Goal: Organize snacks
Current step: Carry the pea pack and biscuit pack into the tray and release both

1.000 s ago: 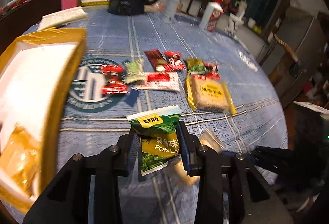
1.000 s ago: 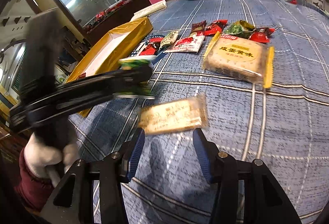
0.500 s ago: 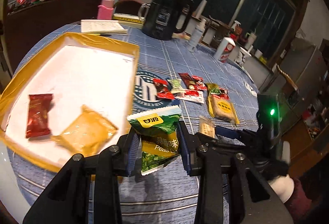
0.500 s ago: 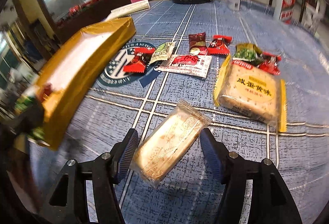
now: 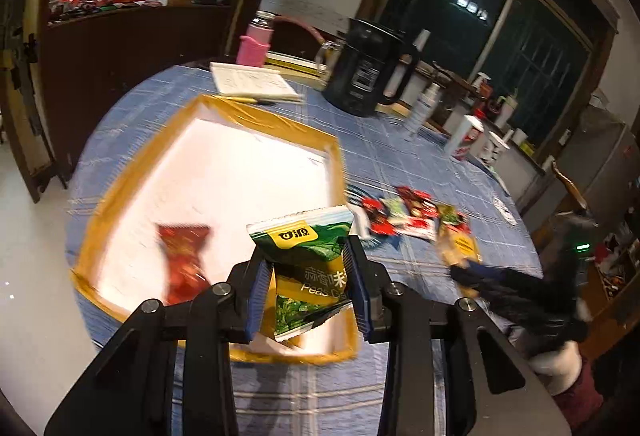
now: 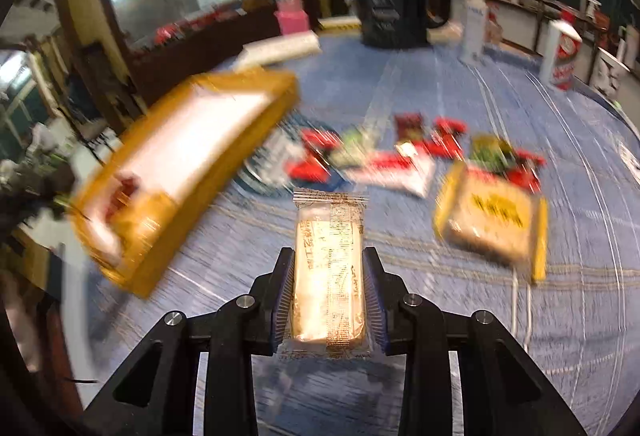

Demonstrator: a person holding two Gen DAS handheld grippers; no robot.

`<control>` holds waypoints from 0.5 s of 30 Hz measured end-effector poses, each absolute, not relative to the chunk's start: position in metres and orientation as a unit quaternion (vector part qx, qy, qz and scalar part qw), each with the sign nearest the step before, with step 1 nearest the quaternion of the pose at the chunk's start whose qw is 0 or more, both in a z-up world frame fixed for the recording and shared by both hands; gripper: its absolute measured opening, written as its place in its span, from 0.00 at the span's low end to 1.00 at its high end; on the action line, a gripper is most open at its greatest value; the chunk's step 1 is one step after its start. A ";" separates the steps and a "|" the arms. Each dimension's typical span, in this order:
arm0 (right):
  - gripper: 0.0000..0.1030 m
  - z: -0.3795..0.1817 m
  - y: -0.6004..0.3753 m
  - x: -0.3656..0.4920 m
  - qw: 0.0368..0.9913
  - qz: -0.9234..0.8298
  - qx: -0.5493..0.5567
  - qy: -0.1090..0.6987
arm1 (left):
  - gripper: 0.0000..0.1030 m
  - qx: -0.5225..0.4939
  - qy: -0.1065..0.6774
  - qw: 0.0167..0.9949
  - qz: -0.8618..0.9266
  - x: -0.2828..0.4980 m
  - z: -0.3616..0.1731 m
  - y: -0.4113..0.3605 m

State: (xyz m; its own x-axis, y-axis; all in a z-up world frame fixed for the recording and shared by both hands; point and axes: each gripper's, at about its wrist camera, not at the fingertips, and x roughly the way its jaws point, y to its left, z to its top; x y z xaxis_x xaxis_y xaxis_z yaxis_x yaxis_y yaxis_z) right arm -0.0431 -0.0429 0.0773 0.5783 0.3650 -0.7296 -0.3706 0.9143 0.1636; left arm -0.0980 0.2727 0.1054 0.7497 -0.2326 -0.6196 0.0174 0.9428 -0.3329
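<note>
My left gripper (image 5: 306, 272) is shut on a green and yellow pea snack packet (image 5: 308, 260) and holds it above the near right corner of the yellow-rimmed white tray (image 5: 248, 116). A red packet (image 5: 182, 256) lies in the tray. My right gripper (image 6: 329, 276) is shut on a clear-wrapped biscuit bar (image 6: 329, 268), lifted off the blue tablecloth. The tray (image 6: 256, 84) lies to its left. Several loose snacks (image 6: 380, 156) and a large yellow cracker pack (image 6: 492, 224) lie on the cloth ahead. The right gripper also shows in the left wrist view (image 5: 472, 272).
A black kettle (image 5: 368, 72), a notebook (image 5: 252, 84), a pink bottle (image 5: 256, 40), a spray bottle (image 5: 424, 104) and a white and red carton (image 5: 466, 138) stand at the table's far side. The table edge falls away on the left.
My right gripper has closed on the biscuit bar and lifted it. My left gripper has carried the pea packet left, over the tray's near right corner.
</note>
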 end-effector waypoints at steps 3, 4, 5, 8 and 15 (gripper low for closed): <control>0.33 0.104 -0.024 -0.040 0.887 0.246 -0.001 0.390 | 0.33 -0.151 0.355 0.921 -0.053 -0.080 0.110 0.288; 0.33 0.111 -0.015 -0.038 0.885 0.258 0.001 0.388 | 0.33 -0.153 0.361 0.919 -0.049 -0.071 0.109 0.293; 0.33 0.115 -0.006 -0.034 0.880 0.272 0.005 0.389 | 0.33 -0.156 0.369 0.915 -0.047 -0.062 0.106 0.298; 0.33 0.117 0.030 -0.023 0.867 0.304 0.007 0.395 | 0.33 -0.169 0.394 0.903 -0.039 -0.035 0.092 0.311; 0.33 0.074 0.096 0.016 0.831 0.331 0.026 0.448 | 0.33 -0.185 0.432 0.883 -0.013 0.002 0.056 0.327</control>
State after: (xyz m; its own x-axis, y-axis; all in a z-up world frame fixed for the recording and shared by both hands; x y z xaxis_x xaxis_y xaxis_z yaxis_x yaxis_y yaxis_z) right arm 0.0163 0.0960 0.0742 0.3808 0.5722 -0.7264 -0.5262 0.7801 0.3386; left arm 0.0020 0.3266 0.0561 0.6270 -0.1819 -0.7575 -0.1373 0.9313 -0.3373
